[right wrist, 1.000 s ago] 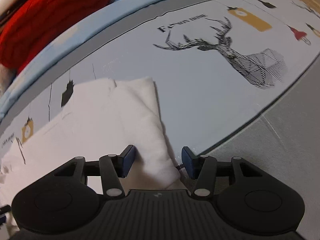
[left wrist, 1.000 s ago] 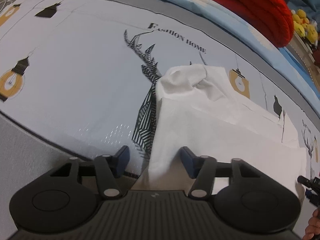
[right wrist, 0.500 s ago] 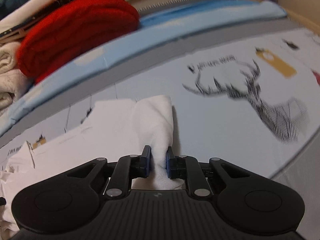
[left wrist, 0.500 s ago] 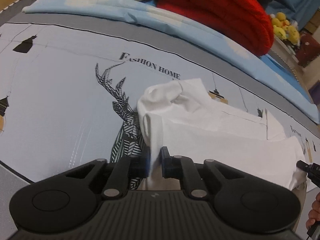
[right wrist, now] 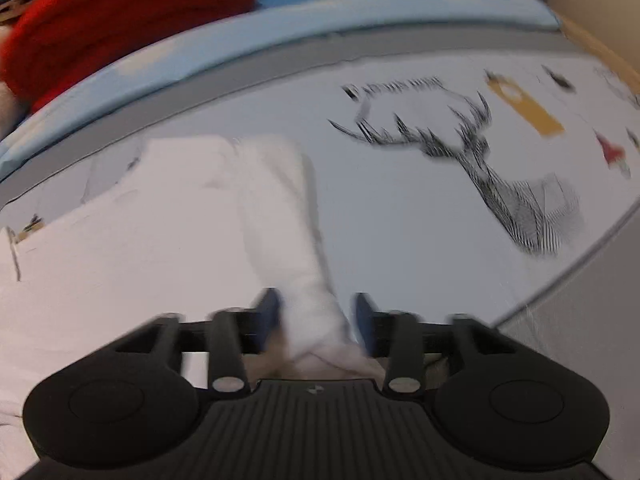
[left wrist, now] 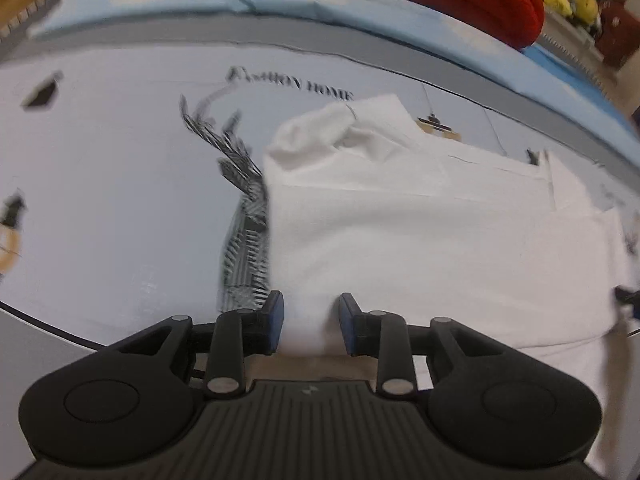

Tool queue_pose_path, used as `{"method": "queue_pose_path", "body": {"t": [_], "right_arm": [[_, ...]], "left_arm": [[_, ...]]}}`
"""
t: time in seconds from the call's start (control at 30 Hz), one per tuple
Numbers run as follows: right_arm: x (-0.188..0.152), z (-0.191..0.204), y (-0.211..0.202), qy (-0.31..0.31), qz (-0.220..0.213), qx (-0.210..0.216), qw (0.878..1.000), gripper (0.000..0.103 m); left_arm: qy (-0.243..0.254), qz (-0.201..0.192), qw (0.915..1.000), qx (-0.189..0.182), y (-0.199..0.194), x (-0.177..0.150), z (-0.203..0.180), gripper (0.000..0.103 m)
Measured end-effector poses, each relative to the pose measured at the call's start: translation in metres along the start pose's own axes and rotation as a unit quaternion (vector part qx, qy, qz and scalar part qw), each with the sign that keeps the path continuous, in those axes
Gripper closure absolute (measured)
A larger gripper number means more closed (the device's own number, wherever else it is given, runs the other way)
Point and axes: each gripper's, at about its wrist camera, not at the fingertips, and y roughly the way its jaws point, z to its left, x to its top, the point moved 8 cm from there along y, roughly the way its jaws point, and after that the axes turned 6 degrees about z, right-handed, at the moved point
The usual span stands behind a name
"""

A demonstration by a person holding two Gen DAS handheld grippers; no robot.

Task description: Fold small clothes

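Cloth: a white garment [left wrist: 420, 240] is lying spread on the printed sheet [left wrist: 120, 200], one end bunched into a rumpled hump at the far left corner in the left view.
Cloth edge, right view: the same white garment [right wrist: 160, 260] is running up from the tool as a thick rolled fold, with flat cloth stretching off to the left.
Left gripper [left wrist: 311, 322]: its jaws have just been opening; they are standing apart, with the near edge of the garment lying between the blue pads, which are not pressing on it.
Right gripper [right wrist: 316, 318]: its jaws have just been opening too; the pads are standing clear on either side of the rolled fold, which is sitting loose in the gap.
Sheet: pale grey, and showing a black line-drawn deer [right wrist: 500, 184] and the words "FASHION HOME"; the garment is covering part of the deer in the left view.
Behind: a red knitted bundle [right wrist: 120, 12] is resting on a light blue blanket [left wrist: 280, 8] at the far edge.
Sharpness: both views are blurring, the right one more.
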Motion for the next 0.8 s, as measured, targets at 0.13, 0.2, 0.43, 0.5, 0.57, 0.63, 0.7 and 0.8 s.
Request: {"method": "queue_pose_path", "body": {"t": [0.13, 0.2, 0.43, 0.5, 0.57, 0.63, 0.7, 0.8], "right_arm": [[0.006, -0.002, -0.019, -0.003, -0.033, 0.012, 0.999, 0.055], [0.0, -0.01, -0.012, 0.001, -0.006, 0.011, 1.0, 0.048], [0.002, -0.01, -0.081, -0.007, -0.093, 0.018, 0.995, 0.049], [0.001, -0.006, -0.12, -0.013, -0.139, 0.034, 0.99, 0.049], [-0.004, -0.004, -0.161, -0.012, -0.177, 0.054, 0.983, 0.049], [-0.013, -0.005, -0.202, -0.017, -0.206, 0.078, 0.975, 0.049], [-0.027, -0.009, -0.24, -0.031, -0.232, 0.098, 0.967, 0.049], [-0.057, -0.025, -0.289, -0.056, -0.26, 0.11, 0.958, 0.049]], "left_arm": [[-0.002, -0.027, 0.9991, -0.032, -0.011, 0.001, -0.003, 0.06], [-0.007, 0.017, 0.9998, -0.012, 0.006, -0.013, 0.003, 0.056], [0.015, -0.095, 0.9953, 0.011, -0.065, -0.014, -0.013, 0.042], [0.031, -0.132, 0.9907, 0.007, -0.094, -0.022, -0.025, 0.041], [0.038, -0.155, 0.9872, -0.01, -0.12, -0.031, -0.032, 0.041], [0.034, -0.174, 0.9841, -0.01, -0.147, -0.041, -0.033, 0.04], [0.039, -0.196, 0.9797, -0.011, -0.176, -0.053, -0.037, 0.034], [0.046, -0.219, 0.9747, -0.006, -0.215, -0.09, -0.038, 0.024]]}}
